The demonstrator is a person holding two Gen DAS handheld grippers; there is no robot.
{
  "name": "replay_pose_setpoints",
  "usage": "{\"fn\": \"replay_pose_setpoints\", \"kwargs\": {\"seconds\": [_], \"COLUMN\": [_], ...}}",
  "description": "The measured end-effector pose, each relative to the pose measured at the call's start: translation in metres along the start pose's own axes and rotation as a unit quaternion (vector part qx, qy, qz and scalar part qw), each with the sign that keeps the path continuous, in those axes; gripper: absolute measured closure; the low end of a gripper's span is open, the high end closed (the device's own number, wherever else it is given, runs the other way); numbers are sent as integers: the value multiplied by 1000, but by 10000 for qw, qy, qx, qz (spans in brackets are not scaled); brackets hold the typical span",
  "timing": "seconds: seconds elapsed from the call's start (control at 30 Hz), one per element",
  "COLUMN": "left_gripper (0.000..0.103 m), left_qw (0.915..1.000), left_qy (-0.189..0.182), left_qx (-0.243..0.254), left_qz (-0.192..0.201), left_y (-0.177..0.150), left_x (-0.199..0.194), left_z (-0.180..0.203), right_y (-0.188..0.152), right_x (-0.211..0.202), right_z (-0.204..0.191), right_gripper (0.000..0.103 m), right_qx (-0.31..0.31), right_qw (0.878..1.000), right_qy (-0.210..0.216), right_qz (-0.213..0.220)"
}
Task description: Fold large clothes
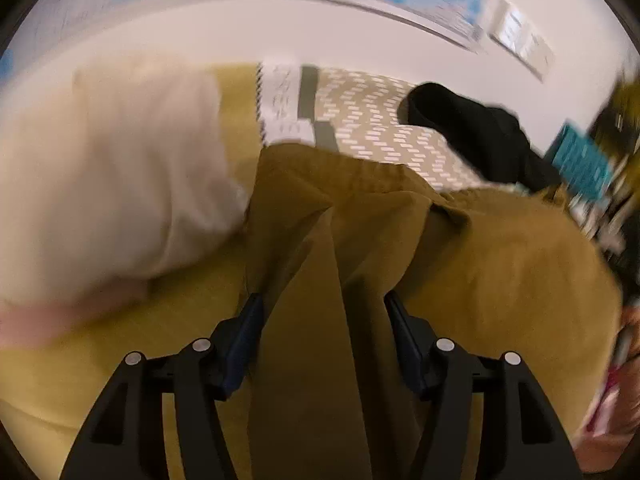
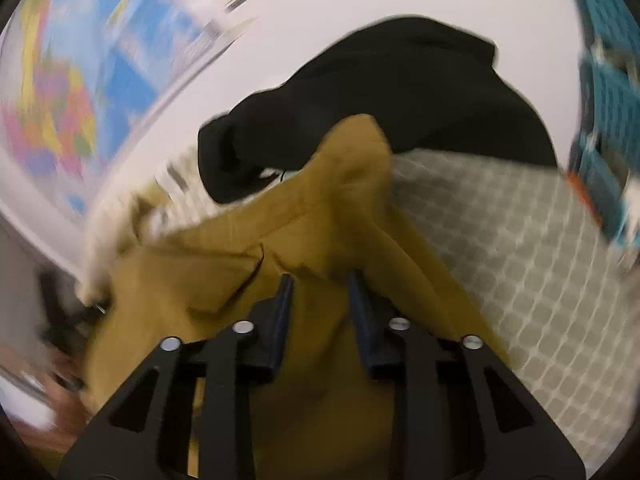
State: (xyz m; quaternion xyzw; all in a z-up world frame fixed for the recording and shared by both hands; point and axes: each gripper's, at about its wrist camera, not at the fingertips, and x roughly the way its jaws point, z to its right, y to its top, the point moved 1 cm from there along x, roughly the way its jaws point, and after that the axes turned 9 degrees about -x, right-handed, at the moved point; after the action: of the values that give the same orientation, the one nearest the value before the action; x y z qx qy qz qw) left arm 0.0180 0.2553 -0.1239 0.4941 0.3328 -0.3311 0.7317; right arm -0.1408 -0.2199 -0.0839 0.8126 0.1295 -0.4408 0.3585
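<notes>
I'm holding the left gripper (image 1: 324, 312) spread wide, mustard garment (image 1: 400, 248) running between the fingers w/o being pinched, so I'm risking it sliding out and the fold sagging. At upper left a cream cloth (image 1: 104, 176) is crowding in and could get dragged along. The right gripper (image 2: 320, 292) is standing narrower on a raised ridge of the garment; blur's heavy, so prob. not clamping. The garment's lying crumpled at centre and bottom, over the patterned mat (image 2: 520, 248), edge touching a black garment (image 2: 400, 92).

Soft, even indoor light filled both fisheye views without glare — motion blur smeared the backgrounds and rims, edges bowed into dark corners, and only faint shadows sat in fabric folds.
</notes>
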Motion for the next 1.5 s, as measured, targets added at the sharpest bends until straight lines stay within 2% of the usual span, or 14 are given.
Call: {"fn": "replay_pose_setpoints", "kwargs": {"seconds": [0.13, 0.3, 0.47, 0.57, 0.6, 0.63, 0.77, 0.9, 0.97, 1.03, 1.13, 1.27, 1.33, 1.5], "left_gripper": [43, 43, 36, 35, 35, 35, 38, 39, 36, 35, 35, 35, 44, 41], "left_qw": [9994, 9981, 9916, 9886, 9890, 9904, 9911, 9907, 9846, 9790, 9737, 9794, 9801, 9832], "left_qy": [77, 20, -473, -650, -640, -582, -842, -672, -797, -1050, -1268, -1268, -1509, -1455], "left_qx": [116, 271, 943, 1245, 1266, 1223, 987, 1061, 1367, 1569, 1797, 1568, 1284, 1005], "left_qz": [324, 557, 746, 541, 418, 263, 290, 520, 740, 774, 592, 75, 64, 448], "left_y": [-6, -18, -36, -49, -53, -57, -64, -65, -73, -79, -91, -100, -96, -86], "left_x": [-24, -53, -74, -61, -52, -38, -28, -52, -69, -74, -60, -23, -24, -61], "left_z": [5, 13, 54, 73, 74, 70, 51, 62, 79, 95, 117, 107, 93, 58], "right_y": [-3, -11, -23, -36, -44, -49, -54, -50, -53, -59, -67, -93, -96, -92], "right_x": [-20, -60, -56, -32, -17, -9, -12, -40, -53, -50, -25, 19, 23, 0], "right_z": [-20, -62, -118, -133, -132, -128, -106, -139, -166, -193, -217, -224, -214, -198], "right_gripper": [54, 48, 43, 46, 50, 61, 67, 50, 44, 43, 44, 44, 46, 51], "right_qx": [-267, -757, -1565, -1816, -1964, -2033, -1472, -1643, -2081, -2424, -2676, -3050, -2838, -2325], "right_qw": [9993, 9963, 9861, 9823, 9801, 9787, 9878, 9851, 9761, 9673, 9599, 9504, 9562, 9683], "right_qy": [-244, 100, 443, 464, 260, 134, 461, 497, 569, 672, 827, 429, 544, 793], "right_qz": [43, 386, 350, 45, -130, -238, -194, 48, 256, 308, 92, -424, -467, -459]}}
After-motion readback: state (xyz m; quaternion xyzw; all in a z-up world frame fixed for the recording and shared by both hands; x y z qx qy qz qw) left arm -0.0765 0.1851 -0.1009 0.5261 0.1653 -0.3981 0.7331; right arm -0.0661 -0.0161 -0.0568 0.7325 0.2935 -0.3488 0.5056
